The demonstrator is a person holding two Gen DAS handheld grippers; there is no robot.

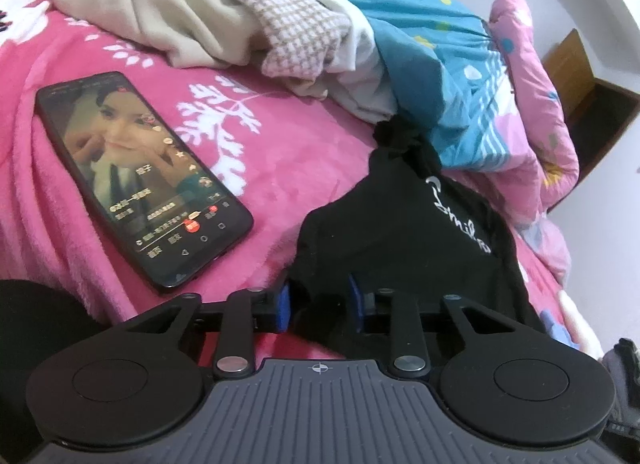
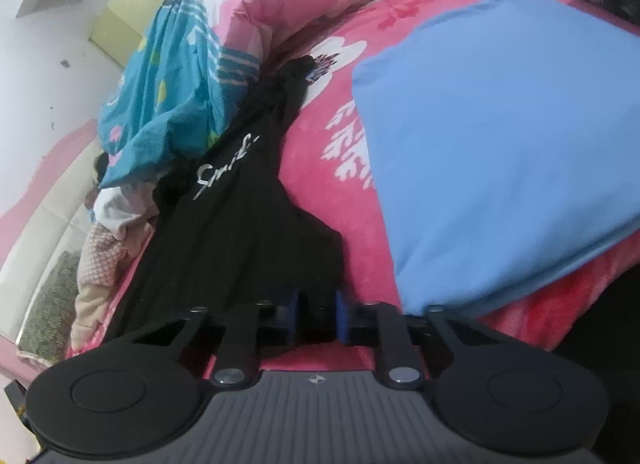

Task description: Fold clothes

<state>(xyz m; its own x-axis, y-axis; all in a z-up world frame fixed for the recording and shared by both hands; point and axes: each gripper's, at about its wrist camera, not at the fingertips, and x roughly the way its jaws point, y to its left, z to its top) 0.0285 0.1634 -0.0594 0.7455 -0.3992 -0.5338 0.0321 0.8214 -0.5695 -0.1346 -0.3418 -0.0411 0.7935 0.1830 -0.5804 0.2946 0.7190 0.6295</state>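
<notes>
- The black garment (image 1: 404, 232) with white script lies on the pink blanket (image 1: 248, 168), its far end against the teal quilt (image 1: 436, 76).
- The left gripper (image 1: 319, 306) and right gripper (image 2: 316, 318) each clamp its near edge.
- Lifting could snag that far end, tug the hem free, or knock the phone (image 1: 140, 180) nearby.

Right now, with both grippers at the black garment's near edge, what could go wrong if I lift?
The black garment runs under the teal quilt, so lifting may drag bedding along. The phone lies close beside the left gripper and could get swept. The right gripper pinches only an edge, which may slip.
</notes>
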